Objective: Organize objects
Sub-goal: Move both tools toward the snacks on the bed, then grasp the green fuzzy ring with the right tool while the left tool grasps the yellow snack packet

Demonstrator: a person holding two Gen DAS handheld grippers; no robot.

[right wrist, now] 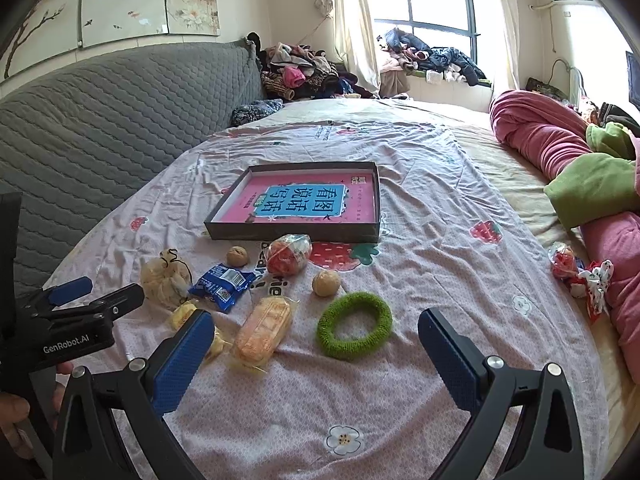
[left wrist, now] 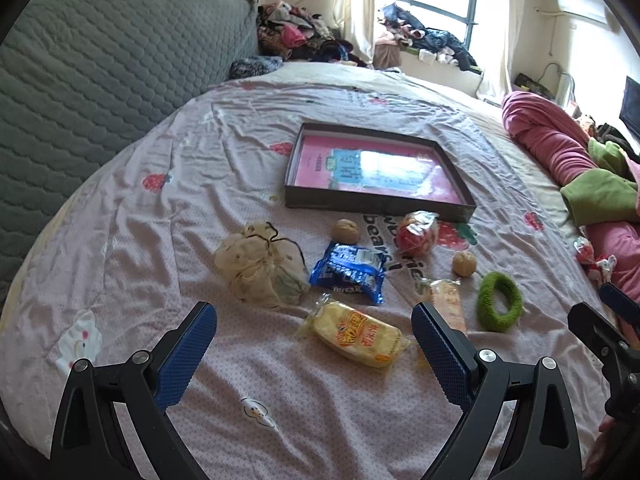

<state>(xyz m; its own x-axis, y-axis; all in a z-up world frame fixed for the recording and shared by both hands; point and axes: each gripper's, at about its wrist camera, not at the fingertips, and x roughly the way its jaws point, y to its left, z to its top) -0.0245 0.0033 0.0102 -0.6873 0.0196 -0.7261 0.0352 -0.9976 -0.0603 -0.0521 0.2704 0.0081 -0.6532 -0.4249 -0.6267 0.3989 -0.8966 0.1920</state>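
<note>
We're over a bed spread with a pink strawberry-print sheet (right wrist: 420, 240), and the biggest thing on it is the shallow dark cardboard box tray (right wrist: 296, 234), holding only a pink book with a blue title panel (right wrist: 304, 200) lying flat. Everything else sits loose on the sheet in front of the tray: a green knitted ring (right wrist: 354, 324), a cream mesh drawstring pouch (left wrist: 260, 268), a blue foil biscuit packet (left wrist: 348, 272), a yellow wrapped cake (left wrist: 356, 336), an orange wrapped snack (right wrist: 264, 330), a red ball in clear wrap (right wrist: 288, 256), and two walnuts (right wrist: 326, 283).

Our left gripper (left wrist: 314, 356) is spread wide over the yellow cake, grasping nothing. Our right gripper (right wrist: 316, 360) gapes too, above the ring. Only the right view makes the book's lettering readable; in the left it's washed out by glare.
</note>
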